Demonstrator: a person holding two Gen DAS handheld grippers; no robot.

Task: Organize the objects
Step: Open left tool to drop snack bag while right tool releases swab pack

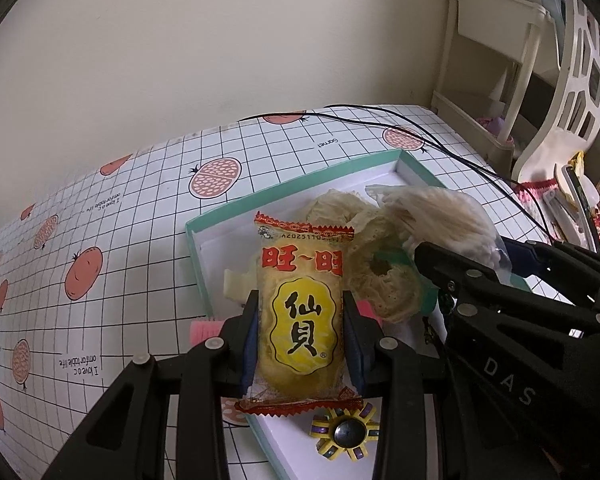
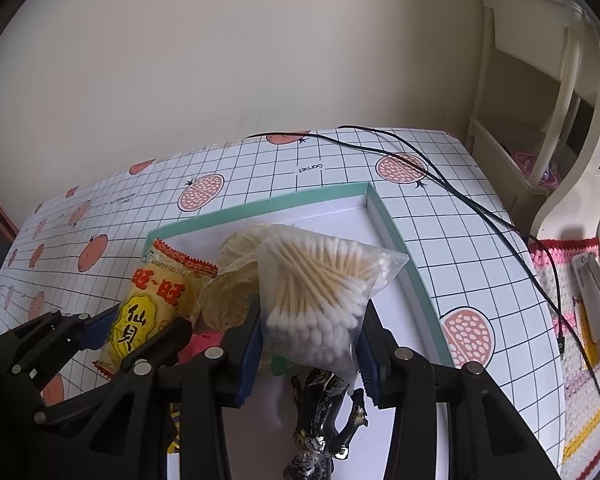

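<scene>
left gripper is clamped on a yellow rice cracker packet over the teal-edged box; fidget spinner sits just below it

Soft, even daylight fills both views, with faint shadows and no harsh glare. Fisheye distortion bends the bench grid and the wall edge, dark vignetting rings the corners, and focus is fairly sharp, softening slightly toward the rims

A plain cream wall fills the upper half of both views. Below it, the counter wears a white grid-patterned cover printed with orange fruit. At the upper right stands a cream shelf unit, evenly lit.
</scene>
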